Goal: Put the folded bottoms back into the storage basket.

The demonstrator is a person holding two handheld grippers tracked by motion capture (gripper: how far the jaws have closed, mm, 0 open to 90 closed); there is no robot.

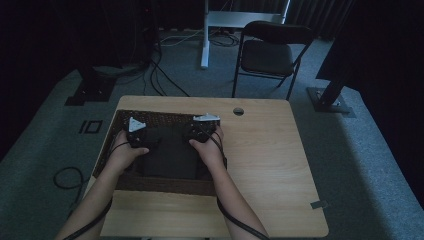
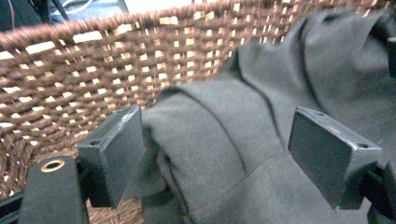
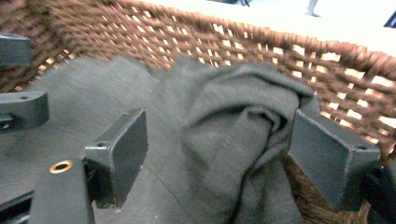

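We note a dark grey folded cloth garment (image 1: 167, 152) lying inside a shallow brown woven wicker basket (image 1: 165, 186), which sits on the left half of the pale wood-grain counter (image 1: 270, 165). Both of the person's hands are over the basket, one at each upper corner of the garment.

Left tool (image 2: 219, 154): released. In the left gripper view its two black jaws stand wide apart, with a rounded fold of the grey cloth lying between them. The left jaw sits just beside the fold's edge; the right jaw is apart from it. We cannot tell whether the left pad touches the fabric, and no pinch is seen. The basket's woven wall rises directly behind.

Right tool (image 3: 217, 158): released as well. In the right gripper view a bunched, creased ridge of the garment lies between the spread jaws, nearer the right jaw, close against the basket's wall. The other tool's jaw tips show at the left edge of that view.

In the high view we see the left tool (image 1: 136, 132) and the right tool (image 1: 202, 129) over the garment's far edge, with cables trailing back along the forearms. A black folding chair (image 1: 270, 52) stands on the grey carpet beyond the counter.
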